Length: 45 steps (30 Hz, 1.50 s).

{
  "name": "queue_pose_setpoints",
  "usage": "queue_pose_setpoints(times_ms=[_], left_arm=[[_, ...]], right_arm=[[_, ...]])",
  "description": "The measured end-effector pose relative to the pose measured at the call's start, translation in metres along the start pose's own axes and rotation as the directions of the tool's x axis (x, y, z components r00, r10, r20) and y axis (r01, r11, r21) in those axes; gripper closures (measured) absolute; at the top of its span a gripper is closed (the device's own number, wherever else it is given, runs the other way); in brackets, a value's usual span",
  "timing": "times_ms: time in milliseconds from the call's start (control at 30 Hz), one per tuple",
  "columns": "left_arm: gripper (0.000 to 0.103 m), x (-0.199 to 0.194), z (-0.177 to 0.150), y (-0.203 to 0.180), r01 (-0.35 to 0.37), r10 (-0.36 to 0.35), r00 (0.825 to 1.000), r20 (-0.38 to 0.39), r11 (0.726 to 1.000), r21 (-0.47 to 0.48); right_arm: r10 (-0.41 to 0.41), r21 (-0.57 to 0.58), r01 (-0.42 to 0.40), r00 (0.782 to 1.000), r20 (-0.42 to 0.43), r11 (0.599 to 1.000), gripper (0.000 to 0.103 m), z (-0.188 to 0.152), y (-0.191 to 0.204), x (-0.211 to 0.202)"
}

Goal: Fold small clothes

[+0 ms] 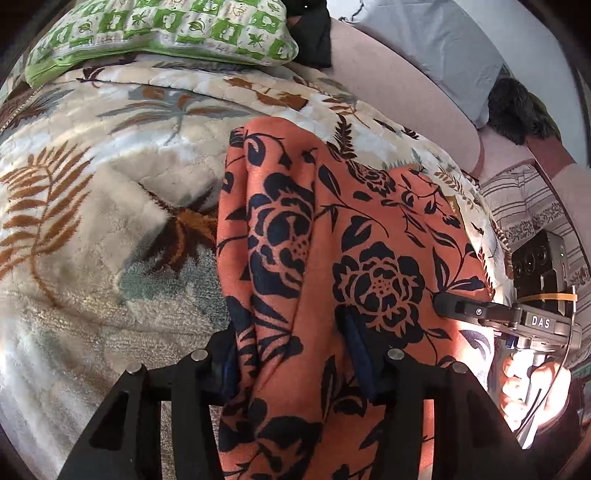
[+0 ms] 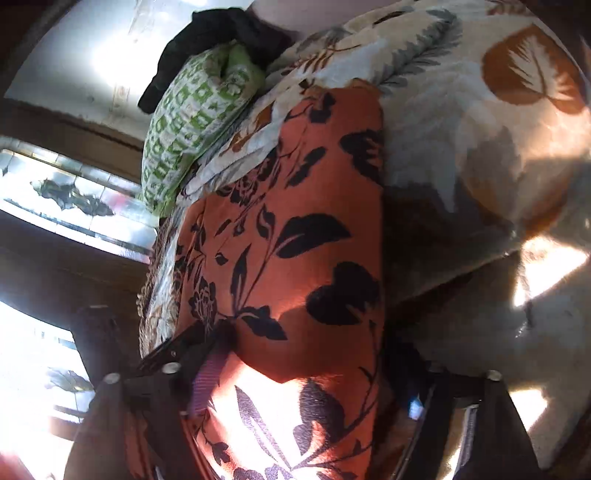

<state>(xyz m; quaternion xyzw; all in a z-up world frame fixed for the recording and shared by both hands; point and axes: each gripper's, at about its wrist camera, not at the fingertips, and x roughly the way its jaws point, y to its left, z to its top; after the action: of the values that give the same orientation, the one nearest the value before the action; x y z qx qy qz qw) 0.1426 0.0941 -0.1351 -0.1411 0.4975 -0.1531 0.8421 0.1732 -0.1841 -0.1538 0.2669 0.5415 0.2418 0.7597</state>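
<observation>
Left wrist view first. Orange cloth (image 1: 332,258) with dark flowers lying long on the leafy blanket (image 1: 92,221), running from near to far, already doubled along its left side by the look of the thick ridge there. Left gripper (image 1: 291,354) spread open, 2 fingers straddling the near end, cloth bunched up between them but not pinched; probably lined up to take that end. Right gripper (image 1: 443,302) reaching in from the right, tip pressed on the cloth's right edge, seemingly to pin it flat; open or closed, cannot tell here. Green pillow (image 1: 166,33) far left, well apart.

Right wrist view now. Blurred and sun-streaked. Same cloth (image 2: 295,240) filling the middle, lying on the blanket (image 2: 480,129). Right gripper (image 2: 317,365) with fingers wide on either side of the cloth, so open, nothing clamped. Pillow (image 2: 192,122) far, beyond the cloth's left side.
</observation>
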Motion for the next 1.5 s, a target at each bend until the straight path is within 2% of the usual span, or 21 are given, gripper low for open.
queue_pose_setpoints(times_ms=[67, 133, 200, 333, 433, 467, 500, 533, 567, 600, 633, 700, 733, 900, 1000, 1100, 1233, 1333, 1367, 1433, 1500], left_arm=[[0.064, -0.004, 0.002, -0.007, -0.017, 0.017, 1.000, 0.009, 0.999, 0.027], [0.072, -0.016, 0.007, -0.020, -0.023, 0.021, 0.999, 0.039, 0.999, 0.040], [0.073, -0.031, 0.011, -0.041, 0.006, -0.011, 0.997, 0.082, 0.998, 0.064], [0.073, -0.052, 0.019, -0.097, 0.050, -0.074, 0.981, 0.178, 0.989, 0.137], [0.065, -0.035, 0.021, -0.125, 0.063, -0.087, 0.982, 0.167, 0.987, 0.149], [0.057, -0.017, 0.020, -0.130, 0.057, -0.074, 0.990, 0.118, 0.989, 0.138], [0.037, 0.004, 0.017, -0.132, 0.040, -0.048, 0.997, 0.057, 0.991, 0.127], [0.034, 0.022, 0.012, -0.131, 0.006, -0.007, 1.000, 0.004, 0.993, 0.121], [0.034, 0.035, 0.005, -0.128, -0.047, 0.052, 0.998, -0.038, 0.991, 0.123], [0.033, 0.038, -0.003, -0.123, -0.055, 0.062, 0.997, -0.051, 0.991, 0.118], [0.033, 0.031, -0.008, -0.119, -0.057, 0.061, 0.998, -0.035, 0.994, 0.098], [0.031, 0.014, -0.015, -0.115, -0.090, 0.091, 0.996, -0.010, 0.991, 0.094], [0.031, 0.005, -0.018, -0.115, -0.099, 0.099, 0.995, 0.009, 0.990, 0.102], [0.029, -0.026, -0.036, -0.118, -0.189, 0.181, 0.981, 0.065, 0.972, 0.140], [0.028, -0.044, -0.044, -0.125, -0.224, 0.214, 0.973, 0.087, 0.965, 0.135], [0.017, -0.060, -0.047, -0.132, -0.273, 0.260, 0.959, 0.116, 0.955, 0.117], [0.012, -0.083, -0.056, -0.143, -0.341, 0.311, 0.930, 0.196, 0.929, 0.143], [0.011, -0.092, -0.058, -0.153, -0.363, 0.322, 0.918, 0.232, 0.917, 0.167], [0.011, -0.095, -0.060, -0.156, -0.366, 0.322, 0.917, 0.237, 0.914, 0.175], [0.011, -0.100, -0.062, -0.161, -0.363, 0.315, 0.916, 0.248, 0.914, 0.181], [0.011, -0.105, -0.063, -0.163, -0.365, 0.316, 0.913, 0.258, 0.915, 0.170]], right_arm=[[-0.026, -0.056, 0.027, 1.000, 0.008, 0.998, 0.065, 0.003, 0.016, 0.000], [-0.042, -0.123, 0.045, 0.999, 0.026, 0.991, 0.068, 0.006, 0.032, -0.012], [-0.053, -0.180, 0.062, 0.997, 0.052, 0.982, 0.068, 0.009, 0.046, -0.029], [-0.069, -0.246, 0.099, 0.990, 0.127, 0.964, 0.069, 0.014, 0.053, -0.085], [-0.069, -0.244, 0.111, 0.982, 0.178, 0.963, 0.068, 0.021, 0.032, -0.125], [-0.070, -0.213, 0.105, 0.984, 0.167, 0.971, 0.063, 0.025, 0.017, -0.129], [-0.075, -0.148, 0.095, 0.987, 0.140, 0.984, 0.059, 0.030, -0.006, -0.128], [-0.112, -0.061, 0.120, 0.986, 0.120, 0.991, 0.038, 0.034, -0.032, -0.124], [-0.201, 0.034, 0.199, 0.972, 0.118, 0.979, 0.023, 0.034, -0.058, -0.121], [-0.287, 0.119, 0.273, 0.951, 0.119, 0.955, 0.023, 0.029, -0.080, -0.121], [-0.310, 0.180, 0.286, 0.943, 0.120, 0.941, 0.023, 0.020, -0.094, -0.124], [-0.252, 0.237, 0.204, 0.948, 0.196, 0.950, 0.023, -0.002, -0.101, -0.140], [-0.247, 0.232, 0.191, 0.939, 0.241, 0.954, 0.023, -0.014, -0.095, -0.148], [-0.104, 0.107, 0.069, 0.923, 0.369, 0.992, 0.023, -0.057, -0.036, -0.162], [-0.084, -0.005, 0.090, 0.941, 0.329, 0.996, 0.011, -0.060, -0.019, -0.146], [-0.256, 0.073, 0.248, 0.958, 0.129, 0.966, 0.010, -0.054, -0.044, -0.097], [-0.272, 0.003, 0.279, 0.933, 0.237, 0.960, 0.010, -0.065, -0.004, -0.124], [-0.402, -0.060, 0.438, 0.865, 0.301, 0.897, 0.008, -0.079, 0.027, -0.145], [-0.446, -0.077, 0.490, 0.840, 0.310, 0.868, 0.000, -0.084, 0.034, -0.150], [-0.501, -0.103, 0.565, 0.790, 0.352, 0.818, 0.000, -0.095, 0.044, -0.165], [-0.521, -0.114, 0.599, 0.763, 0.384, 0.793, 0.000, -0.106, 0.050, -0.180]])
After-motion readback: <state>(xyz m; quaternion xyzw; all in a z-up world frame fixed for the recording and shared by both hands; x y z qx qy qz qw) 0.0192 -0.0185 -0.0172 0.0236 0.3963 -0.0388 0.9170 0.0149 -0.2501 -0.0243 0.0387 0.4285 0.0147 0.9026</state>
